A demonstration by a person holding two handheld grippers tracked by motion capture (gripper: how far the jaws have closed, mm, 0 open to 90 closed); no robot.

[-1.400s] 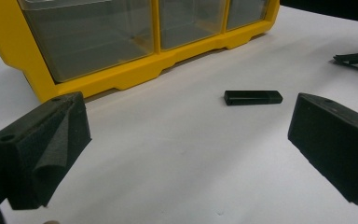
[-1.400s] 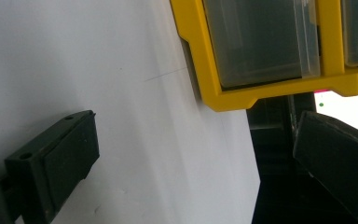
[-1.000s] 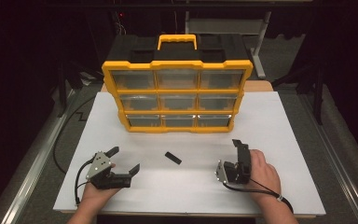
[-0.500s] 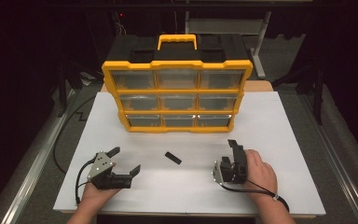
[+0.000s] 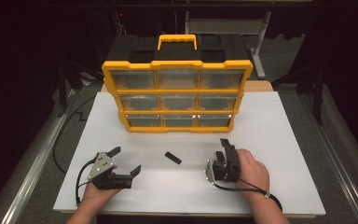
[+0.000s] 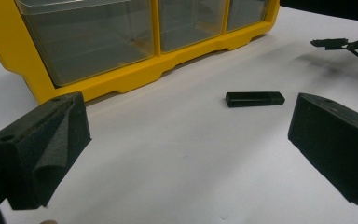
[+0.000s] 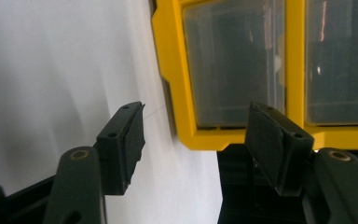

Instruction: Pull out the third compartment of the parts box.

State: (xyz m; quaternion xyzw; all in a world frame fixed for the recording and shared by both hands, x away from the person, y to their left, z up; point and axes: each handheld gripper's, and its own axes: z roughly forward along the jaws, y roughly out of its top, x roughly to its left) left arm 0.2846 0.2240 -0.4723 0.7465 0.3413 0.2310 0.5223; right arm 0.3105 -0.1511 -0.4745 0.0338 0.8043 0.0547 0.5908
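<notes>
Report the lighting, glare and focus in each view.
High view: white table bright, surroundings black, glare on the organizer drawers. Left gripper view: black stick sharp, near jaws soft, right gripper casts a faint shadow. Right gripper view: tilted, table overexposed, drawers hazy.

Small black rectangular plastic stick [image 5: 172, 157], USB-drive shape, lies flat on the white bench top [image 5: 279, 140], untouched. Sits roughly mid-width, closer to the near edge than the far one, long axis skewed diagonally to the near edge. Matte body, one end reads as a cap [image 6: 276, 98].
</notes>
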